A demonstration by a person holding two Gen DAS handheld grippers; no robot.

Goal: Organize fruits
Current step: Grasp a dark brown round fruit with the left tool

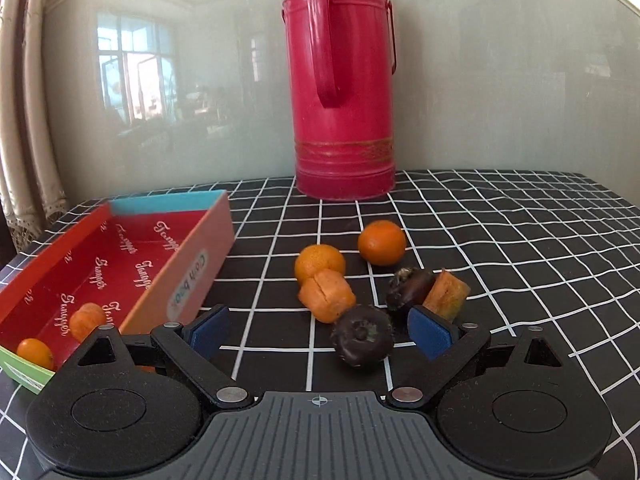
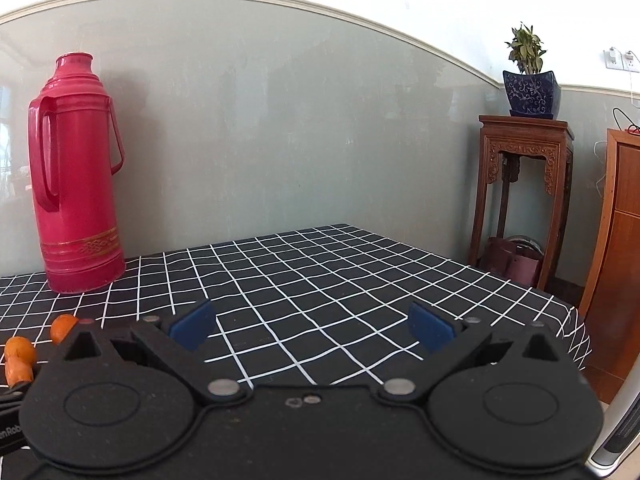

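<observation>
In the left wrist view my left gripper [image 1: 320,330] is open above the checked cloth, with a dark round fruit [image 1: 362,336] between its blue pads and untouched. Beyond lie an orange ridged fruit [image 1: 326,295], two tangerines [image 1: 319,262] [image 1: 381,242], another dark fruit [image 1: 408,287] and an orange piece [image 1: 446,294]. A red open box [image 1: 116,264] at the left holds a small orange [image 1: 35,354] and an orange ridged fruit [image 1: 86,320]. My right gripper [image 2: 310,328] is open and empty over bare cloth; orange fruits [image 2: 18,354] show at its far left.
A tall pink thermos [image 1: 342,80] stands at the back of the table by the wall; it also shows in the right wrist view [image 2: 76,184]. A wooden stand [image 2: 520,196] with a potted plant [image 2: 528,84] is beyond the table's right edge [image 2: 576,320].
</observation>
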